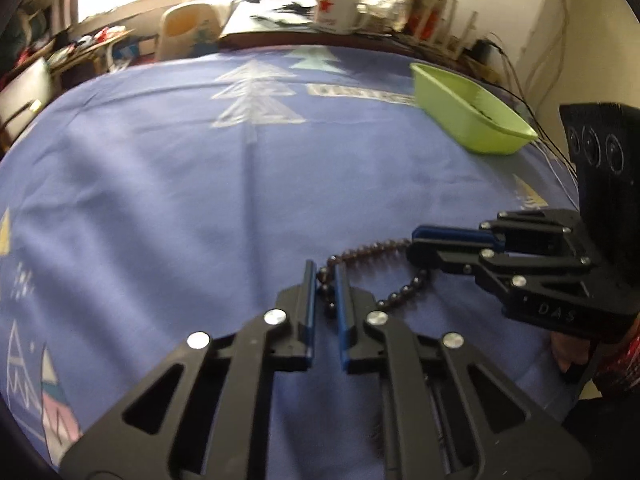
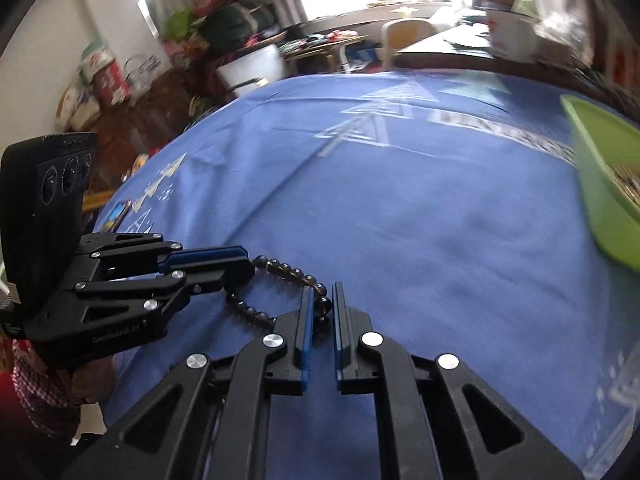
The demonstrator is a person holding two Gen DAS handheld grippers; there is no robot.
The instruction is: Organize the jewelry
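Observation:
A dark beaded bracelet (image 1: 370, 254) is stretched between my two grippers just above the blue tablecloth (image 1: 160, 184). My left gripper (image 1: 325, 276) is shut on one end of the bracelet. My right gripper (image 2: 321, 300) is shut on the other end of the bracelet (image 2: 288, 272). In the left wrist view the right gripper (image 1: 416, 240) comes in from the right. In the right wrist view the left gripper (image 2: 244, 260) comes in from the left. A green tray (image 1: 464, 112) stands at the far right and holds small dark items; it also shows in the right wrist view (image 2: 600, 184).
A white mug with a red star (image 1: 334, 10) and clutter stand on a dark table beyond the cloth. A chair (image 1: 188, 28) stands behind the far edge. Cables (image 1: 536, 120) run by the tray. Boxes and bags (image 2: 224, 24) crowd the room's left side.

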